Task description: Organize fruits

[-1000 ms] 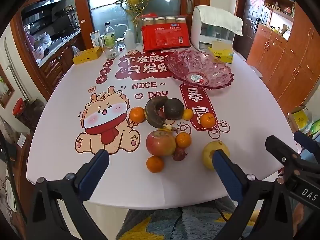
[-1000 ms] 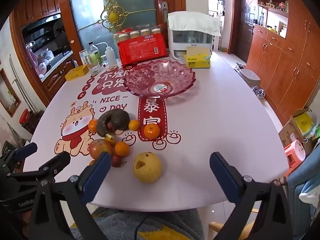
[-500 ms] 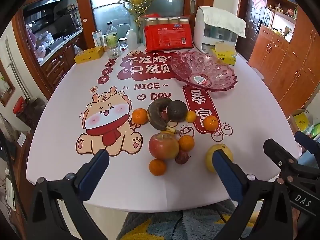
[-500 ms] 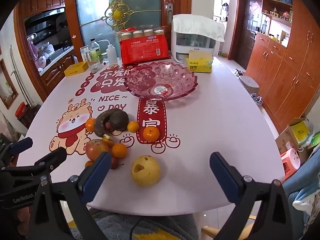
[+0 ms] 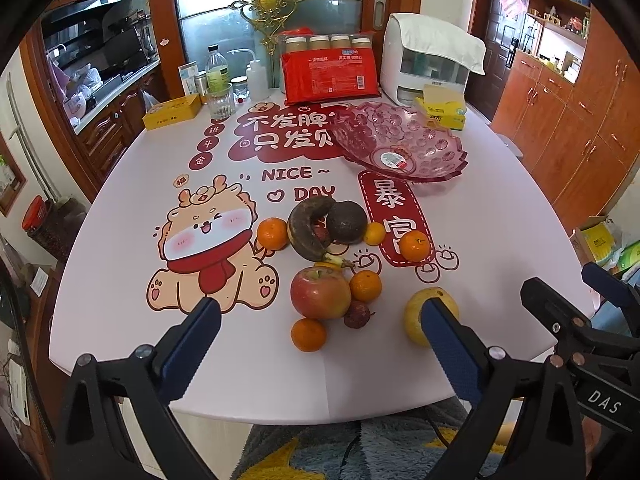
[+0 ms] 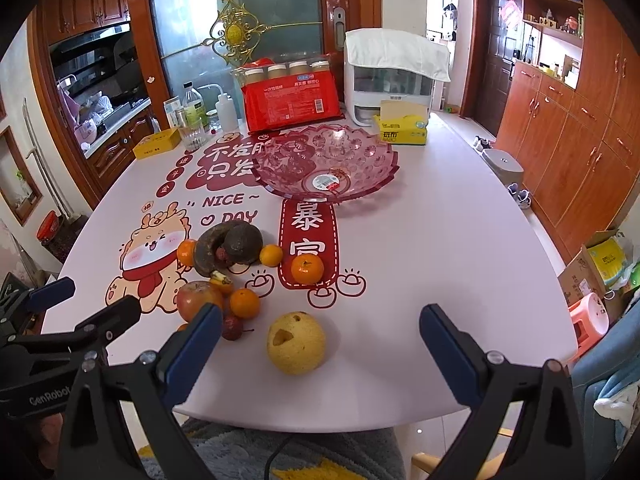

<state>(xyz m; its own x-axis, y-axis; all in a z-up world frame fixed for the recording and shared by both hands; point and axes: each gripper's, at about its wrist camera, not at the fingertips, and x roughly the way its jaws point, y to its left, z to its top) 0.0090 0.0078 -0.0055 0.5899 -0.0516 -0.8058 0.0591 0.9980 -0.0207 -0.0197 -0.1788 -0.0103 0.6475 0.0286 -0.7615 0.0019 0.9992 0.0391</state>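
A pile of fruit lies on the white table: a red apple (image 5: 320, 292), several small oranges (image 5: 416, 245), a dark curved banana (image 5: 308, 228), a dark round fruit (image 5: 347, 222), a lychee (image 5: 356, 315) and a yellow pear (image 6: 296, 342). An empty pink glass bowl (image 5: 400, 144) stands behind them; it also shows in the right wrist view (image 6: 326, 164). My left gripper (image 5: 320, 344) is open and empty, just before the apple. My right gripper (image 6: 320, 344) is open and empty, with the pear between its fingers' line of sight.
At the table's far end stand a red package of jars (image 5: 330, 72), a white appliance (image 5: 430, 64), a yellow tissue box (image 6: 402, 128), bottles and a glass (image 5: 219, 98) and a yellow box (image 5: 172, 112). Wooden cabinets (image 6: 580, 140) line the right.
Both grippers have risen slightly and drifted forward toward the table; the fruit sits lower and closer in both views. Nothing on the table has moved.
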